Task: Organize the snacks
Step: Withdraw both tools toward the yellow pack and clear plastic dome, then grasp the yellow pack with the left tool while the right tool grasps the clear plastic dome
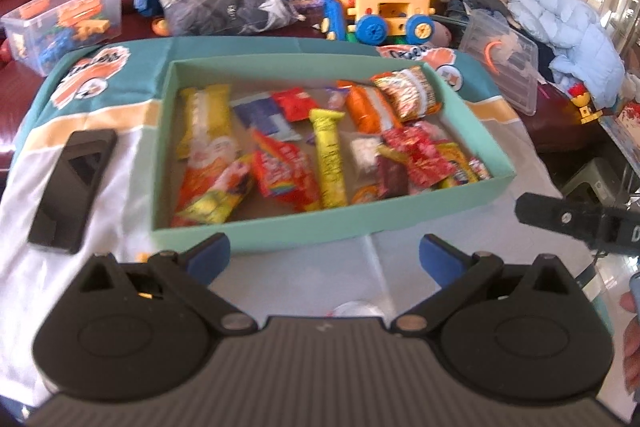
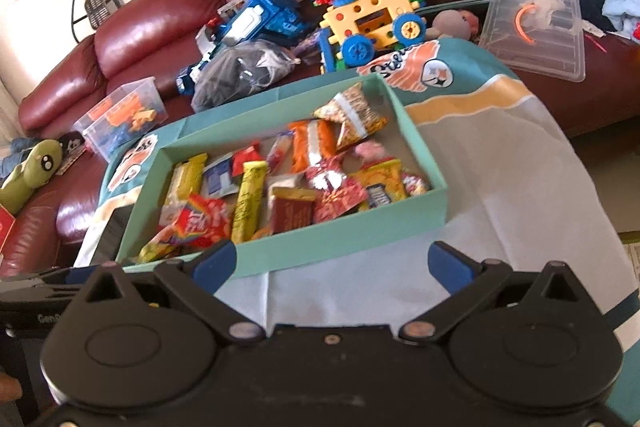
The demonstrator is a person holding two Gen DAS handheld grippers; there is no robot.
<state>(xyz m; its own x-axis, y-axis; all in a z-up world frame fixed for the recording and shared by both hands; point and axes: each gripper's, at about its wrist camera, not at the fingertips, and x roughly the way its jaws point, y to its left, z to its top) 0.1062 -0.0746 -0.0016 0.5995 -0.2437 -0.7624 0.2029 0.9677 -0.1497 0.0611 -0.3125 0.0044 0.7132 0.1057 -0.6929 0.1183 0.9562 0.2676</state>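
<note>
A shallow teal box [image 1: 280, 227] [image 2: 320, 247] sits on a cloth-covered table and holds several snack packets: a long yellow bar [image 1: 330, 163] [image 2: 246, 203], an orange packet [image 1: 370, 107] [image 2: 314, 143], a rainbow candy bag [image 1: 284, 175] [image 2: 200, 223], red wrappers [image 1: 416, 155] [image 2: 340, 195]. My left gripper [image 1: 324, 259] is open and empty, just in front of the box's near wall. My right gripper [image 2: 332, 263] is open and empty, also just short of the near wall. The right gripper's tip shows in the left wrist view [image 1: 568, 219].
A black phone [image 1: 72, 187] lies left of the box. Behind the table a red leather sofa [image 2: 160, 27] carries toy vehicles [image 1: 384, 11] [image 2: 372, 15], a clear bin of blocks [image 1: 64, 23] [image 2: 120, 115], a clear lid [image 2: 536, 31] and clothes [image 1: 568, 35].
</note>
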